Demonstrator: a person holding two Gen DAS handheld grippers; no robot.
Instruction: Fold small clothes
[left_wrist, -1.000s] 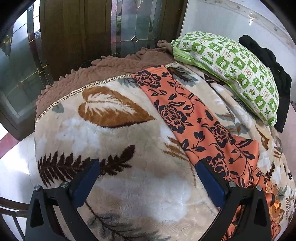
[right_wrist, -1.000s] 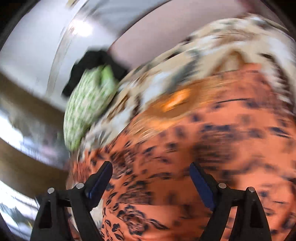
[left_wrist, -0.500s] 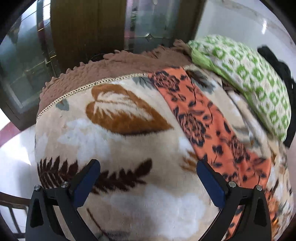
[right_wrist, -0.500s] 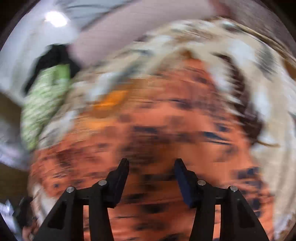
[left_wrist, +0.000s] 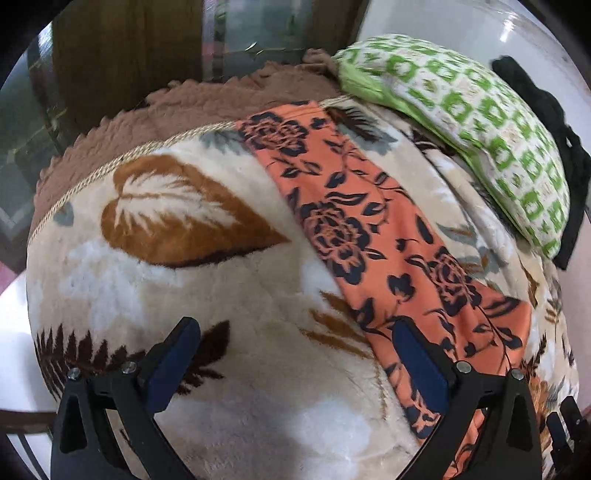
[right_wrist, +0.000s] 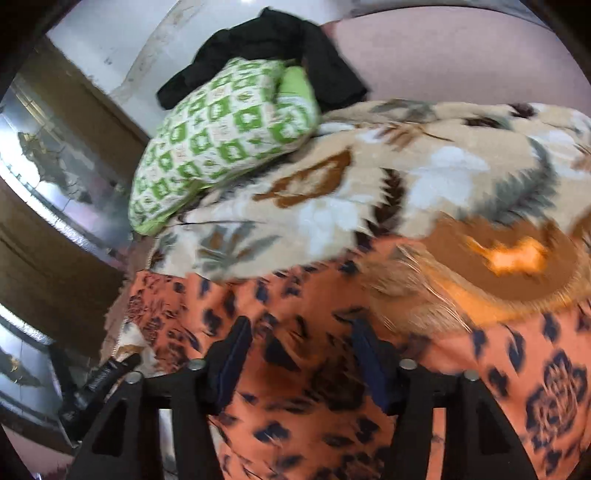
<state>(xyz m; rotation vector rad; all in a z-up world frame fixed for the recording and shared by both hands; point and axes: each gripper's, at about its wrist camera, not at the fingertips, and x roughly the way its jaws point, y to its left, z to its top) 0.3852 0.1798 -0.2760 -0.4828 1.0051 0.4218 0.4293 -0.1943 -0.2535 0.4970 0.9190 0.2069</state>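
An orange garment with dark blue flowers (left_wrist: 354, 236) lies as a long strip across the leaf-patterned blanket (left_wrist: 177, 266), running from the far edge toward the near right. My left gripper (left_wrist: 295, 354) hangs open just above the blanket, its right finger (left_wrist: 417, 362) over the garment's left edge, and it holds nothing. In the right wrist view the same garment (right_wrist: 295, 406) fills the lower part of the picture. My right gripper (right_wrist: 301, 354) hovers close over it with its jaws opening. The cloth lies under them and no fold is pinched.
A green-and-white patterned pillow (left_wrist: 476, 122) rests at the far right of the bed with a black cloth (left_wrist: 546, 118) behind it. A wooden door with glass panels (left_wrist: 122, 59) stands beyond the blanket's brown border (left_wrist: 155, 114). A pink wall (right_wrist: 461, 62) lies behind the bed.
The right gripper swept fast across the orange garment and rolled; its jaws narrowed, then widened again. The left gripper drifted a little lower and stayed open.
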